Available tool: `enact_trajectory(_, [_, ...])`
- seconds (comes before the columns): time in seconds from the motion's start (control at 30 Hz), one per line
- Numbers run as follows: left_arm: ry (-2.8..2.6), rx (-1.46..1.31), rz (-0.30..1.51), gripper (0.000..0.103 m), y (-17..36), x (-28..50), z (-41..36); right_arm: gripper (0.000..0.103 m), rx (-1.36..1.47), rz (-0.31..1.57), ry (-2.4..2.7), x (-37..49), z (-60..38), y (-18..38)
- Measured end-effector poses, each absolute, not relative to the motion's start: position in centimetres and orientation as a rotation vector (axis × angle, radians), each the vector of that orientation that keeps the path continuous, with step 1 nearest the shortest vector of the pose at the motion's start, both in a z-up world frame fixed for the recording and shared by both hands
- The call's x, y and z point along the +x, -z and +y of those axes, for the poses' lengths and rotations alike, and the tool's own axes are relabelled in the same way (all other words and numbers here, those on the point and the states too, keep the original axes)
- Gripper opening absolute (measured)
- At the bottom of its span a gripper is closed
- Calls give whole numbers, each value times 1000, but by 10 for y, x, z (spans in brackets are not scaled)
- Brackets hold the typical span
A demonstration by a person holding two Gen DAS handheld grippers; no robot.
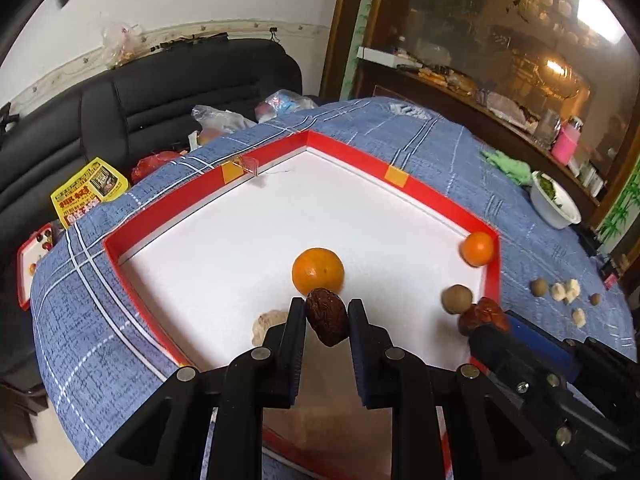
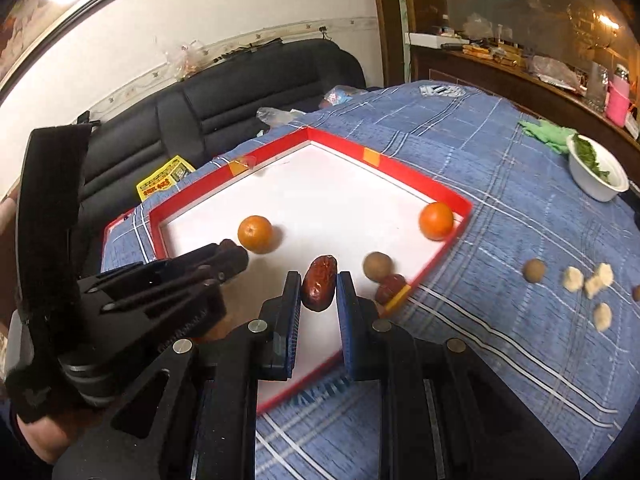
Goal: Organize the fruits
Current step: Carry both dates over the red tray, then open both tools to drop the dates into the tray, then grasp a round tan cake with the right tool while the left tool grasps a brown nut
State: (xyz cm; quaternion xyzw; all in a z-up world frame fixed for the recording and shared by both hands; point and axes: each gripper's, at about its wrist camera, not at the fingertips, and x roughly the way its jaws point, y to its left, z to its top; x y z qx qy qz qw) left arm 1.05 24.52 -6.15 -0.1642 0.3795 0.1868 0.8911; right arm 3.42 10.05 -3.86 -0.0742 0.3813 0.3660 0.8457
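My left gripper (image 1: 326, 312) is shut on a dark brown wrinkled date (image 1: 326, 316) just above the white floor of a red-rimmed tray (image 1: 436, 196). My right gripper (image 2: 319, 286) is shut on a glossy red date (image 2: 319, 284) over the tray's (image 2: 420, 184) near edge. In the tray lie an orange (image 1: 318, 271) (image 2: 255, 234), a second orange (image 1: 478, 248) (image 2: 436, 221) in the right corner, a brown longan (image 1: 457, 299) (image 2: 377, 266) and another red date (image 2: 390, 286). In the right wrist view the left gripper (image 2: 236, 254) sits to the left, near the first orange.
On the blue checked tablecloth right of the tray lie a longan (image 2: 535, 270) and several pale fruit pieces (image 2: 572, 278). A white bowl of greens (image 2: 598, 174) and a green cloth (image 2: 548, 132) sit further back. A black sofa (image 1: 180, 92) stands behind the table.
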Motion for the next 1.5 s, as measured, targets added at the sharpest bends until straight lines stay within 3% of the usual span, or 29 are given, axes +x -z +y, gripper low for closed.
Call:
enact_trajectory(0.57, [-476, -316, 797, 21, 63, 32, 262, 17, -142, 872, -749, 66, 126, 59])
enact_trajectory(0.63, [-495, -309, 801, 30, 60, 38, 266, 18, -146, 892, -744, 69, 128, 63])
enact_trajectory(0.7, [-533, -310, 818, 64, 58, 44, 270, 18, -149, 917, -751, 70, 128, 68])
enact_trajectory(0.77, [-561, -320, 858, 78, 61, 50, 275, 18, -163, 911, -750, 67, 127, 67])
enact_trajectory(0.8, [-562, -332, 865, 80, 62, 51, 277, 18, -165, 907, -748, 66, 126, 66])
enact_trajectory(0.87, [-555, -341, 881, 83, 64, 52, 276, 19, -168, 899, -744, 64, 123, 62])
enact_trajectory(0.97, [-529, -358, 921, 83, 66, 52, 275, 63, -177, 890, -734, 60, 116, 55])
enact_trajectory(1.17, [-585, -454, 738, 82, 36, 21, 268, 63, -142, 831, -710, 51, 76, 33])
enact_trajectory(1.33, [-502, -374, 553, 83, 2, 3, 225, 63, -65, 762, -603, 56, 4, 16])
enact_trajectory(1.5, [-304, -285, 581, 83, 3, 15, 172, 65, -15, 769, -390, 82, -85, 27])
